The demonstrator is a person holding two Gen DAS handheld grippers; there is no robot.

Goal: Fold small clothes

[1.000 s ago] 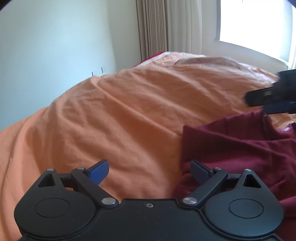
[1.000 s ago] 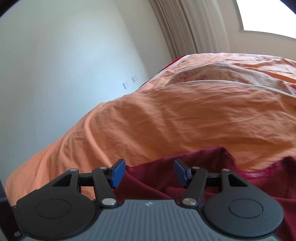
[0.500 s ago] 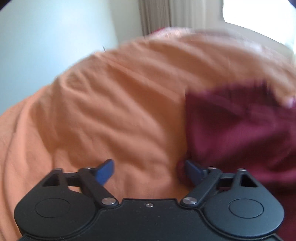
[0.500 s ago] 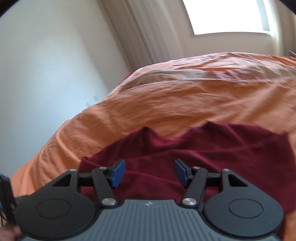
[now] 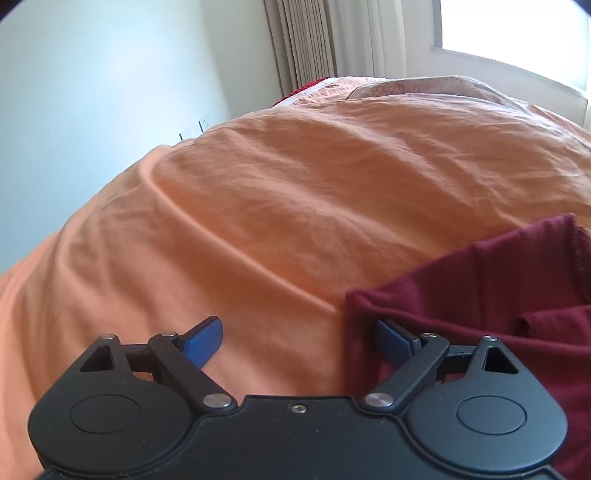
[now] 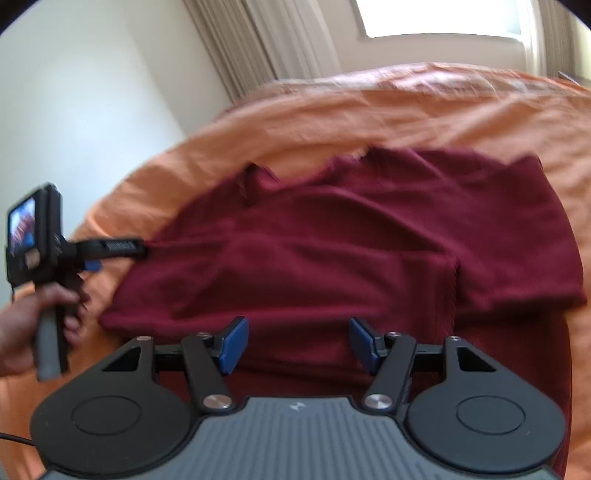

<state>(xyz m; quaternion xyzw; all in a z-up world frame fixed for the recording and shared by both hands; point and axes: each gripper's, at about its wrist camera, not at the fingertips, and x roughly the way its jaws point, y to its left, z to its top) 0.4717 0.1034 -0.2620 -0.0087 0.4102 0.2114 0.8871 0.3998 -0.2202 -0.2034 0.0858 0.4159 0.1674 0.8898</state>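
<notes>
Right wrist view takes in most of the scene: an orange bedspread covers a wide bed, rumpled into long shallow folds, with pale curtains and a bright window behind it and a plain wall to the left. Spread across the bedspread lies a dark red T-shirt, fairly flat, its neckline towards the far side and one short sleeve lying out to the right. The picture is slightly blurred.

At the shirt's left edge the left gripper reaches in from the side, held by a hand around its handle, with a small lit screen on its back. In the left wrist view this gripper stands wide open: its left blue pad is over bare bedspread, its right pad rests at the shirt's hem edge, nothing pinched between them.

The right gripper is also spread open, both blue pads low over the near part of the shirt, gripping nothing.
</notes>
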